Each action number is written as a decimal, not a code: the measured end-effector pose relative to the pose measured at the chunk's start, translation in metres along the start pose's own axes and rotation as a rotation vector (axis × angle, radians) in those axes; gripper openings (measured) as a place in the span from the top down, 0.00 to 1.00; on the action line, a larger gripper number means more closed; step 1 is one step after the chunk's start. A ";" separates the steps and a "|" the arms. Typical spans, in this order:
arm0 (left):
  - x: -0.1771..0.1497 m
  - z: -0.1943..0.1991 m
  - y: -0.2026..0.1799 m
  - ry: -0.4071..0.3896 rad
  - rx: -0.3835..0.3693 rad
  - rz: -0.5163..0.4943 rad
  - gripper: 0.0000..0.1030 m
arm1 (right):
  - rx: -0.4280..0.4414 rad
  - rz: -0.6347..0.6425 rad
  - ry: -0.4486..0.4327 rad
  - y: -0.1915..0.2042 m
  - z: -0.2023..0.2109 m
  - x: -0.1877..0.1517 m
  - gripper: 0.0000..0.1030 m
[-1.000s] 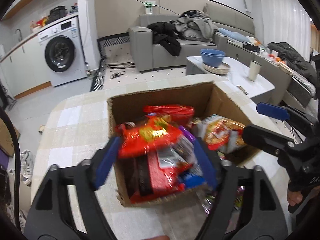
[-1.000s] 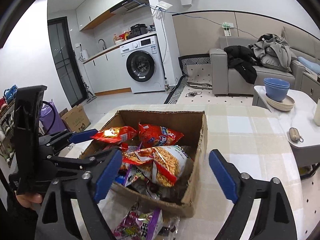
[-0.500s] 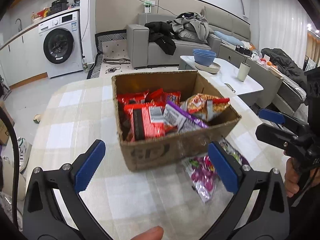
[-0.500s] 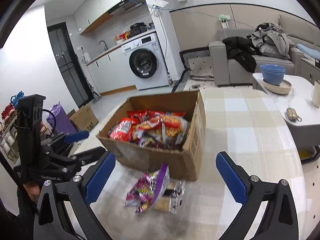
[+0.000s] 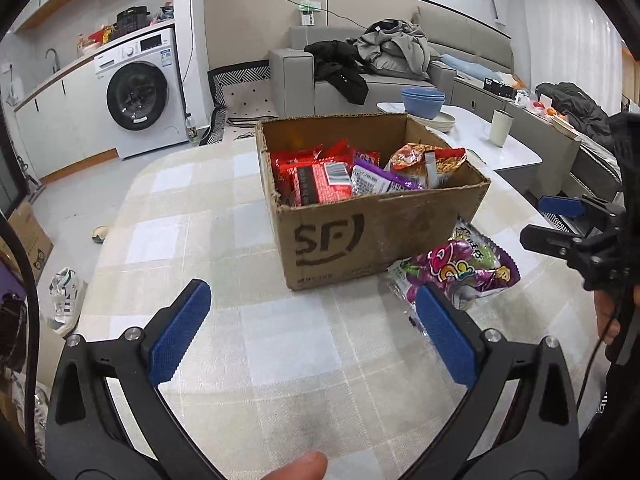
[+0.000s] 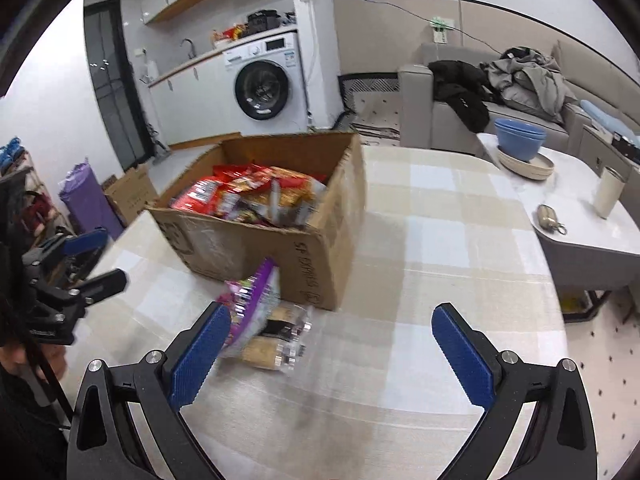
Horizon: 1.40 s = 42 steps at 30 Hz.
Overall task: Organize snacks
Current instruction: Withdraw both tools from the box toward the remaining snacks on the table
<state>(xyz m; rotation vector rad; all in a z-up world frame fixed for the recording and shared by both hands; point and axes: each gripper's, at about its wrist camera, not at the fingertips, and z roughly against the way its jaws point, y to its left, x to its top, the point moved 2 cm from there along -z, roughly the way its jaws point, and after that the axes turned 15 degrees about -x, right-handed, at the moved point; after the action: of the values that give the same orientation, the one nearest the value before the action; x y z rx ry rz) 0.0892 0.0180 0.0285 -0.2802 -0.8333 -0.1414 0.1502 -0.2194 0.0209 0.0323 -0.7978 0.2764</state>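
A cardboard box (image 5: 372, 228) (image 6: 320, 252) full of several red, purple and orange snack packets stands on the checked table (image 5: 280, 340). A purple candy bag (image 5: 464, 268) (image 6: 252, 312) and a clear packet (image 6: 280, 340) lie on the table by the box's near corner. My left gripper (image 5: 312, 320) is open and empty, back from the box front. My right gripper (image 6: 332, 344) is open and empty too, with the candy bag next to its left finger (image 6: 196, 356). Each gripper shows at the edge of the other's view.
A white side table (image 6: 576, 216) with blue bowls (image 6: 520, 140), a cup (image 6: 606, 196) and a small metal object stands right of the checked table. Behind are a grey sofa with clothes (image 5: 384, 64) and a washing machine (image 5: 140, 92). Shoes lie on the floor (image 5: 64, 300).
Both grippers drew back from over the box and opened wide. The red packet held by the left gripper now lies in the box. The candy bag has come into view beside it.
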 end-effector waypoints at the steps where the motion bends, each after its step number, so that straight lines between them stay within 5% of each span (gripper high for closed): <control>1: 0.000 0.000 0.001 0.002 0.003 0.002 0.01 | -0.013 -0.002 0.011 -0.002 -0.004 -0.001 0.01; 15: 0.002 -0.014 0.009 0.036 0.004 0.026 0.01 | 0.004 0.062 0.156 0.041 -0.055 -0.021 0.01; 42: 0.002 -0.020 0.018 0.042 0.022 0.054 0.01 | -0.050 0.150 0.214 0.112 -0.077 -0.039 0.01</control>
<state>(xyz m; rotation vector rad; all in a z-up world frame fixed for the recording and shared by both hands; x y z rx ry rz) 0.1089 0.0297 0.0140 -0.2784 -0.7849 -0.0872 0.1498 -0.1101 -0.0693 -0.1034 -0.5947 0.3953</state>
